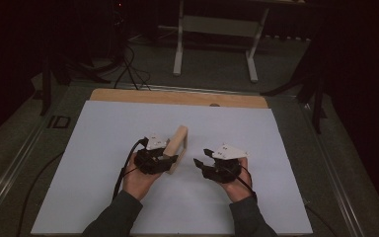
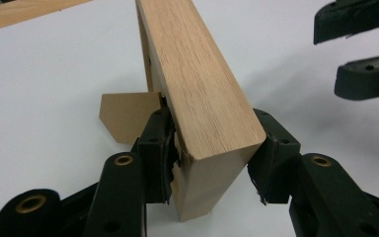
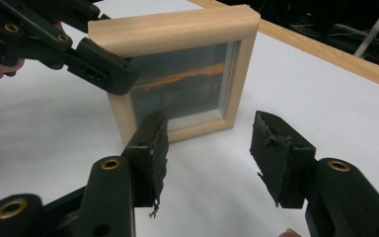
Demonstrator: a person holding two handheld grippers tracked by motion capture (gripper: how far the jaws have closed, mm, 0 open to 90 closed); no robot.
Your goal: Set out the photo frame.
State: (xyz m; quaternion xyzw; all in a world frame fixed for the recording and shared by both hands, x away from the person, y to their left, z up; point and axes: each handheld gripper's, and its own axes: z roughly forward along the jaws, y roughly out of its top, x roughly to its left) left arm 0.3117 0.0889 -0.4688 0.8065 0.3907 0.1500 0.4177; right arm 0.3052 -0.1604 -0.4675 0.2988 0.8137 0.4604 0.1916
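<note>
A light wooden picture frame (image 1: 179,140) with a dark glass front (image 3: 182,84) stands upright on the white sheet (image 1: 103,148). My left gripper (image 1: 169,159) is shut on the frame's near side edge (image 2: 202,98), one jaw pressed on each face. A tan back stand (image 2: 128,116) sticks out behind the frame. To the frame's right, my right gripper (image 1: 202,157) is open and holds nothing. Its jaws point toward the frame's glass side, with the gripper (image 3: 207,153) a short way off. It also appears open at the upper right of the left gripper view (image 2: 365,49).
The white sheet lies on a wooden board (image 1: 177,97) whose far edge shows. Black cables (image 1: 128,69) and a white table frame (image 1: 214,29) stand on the floor beyond. Metal rails (image 1: 10,163) run along the sides.
</note>
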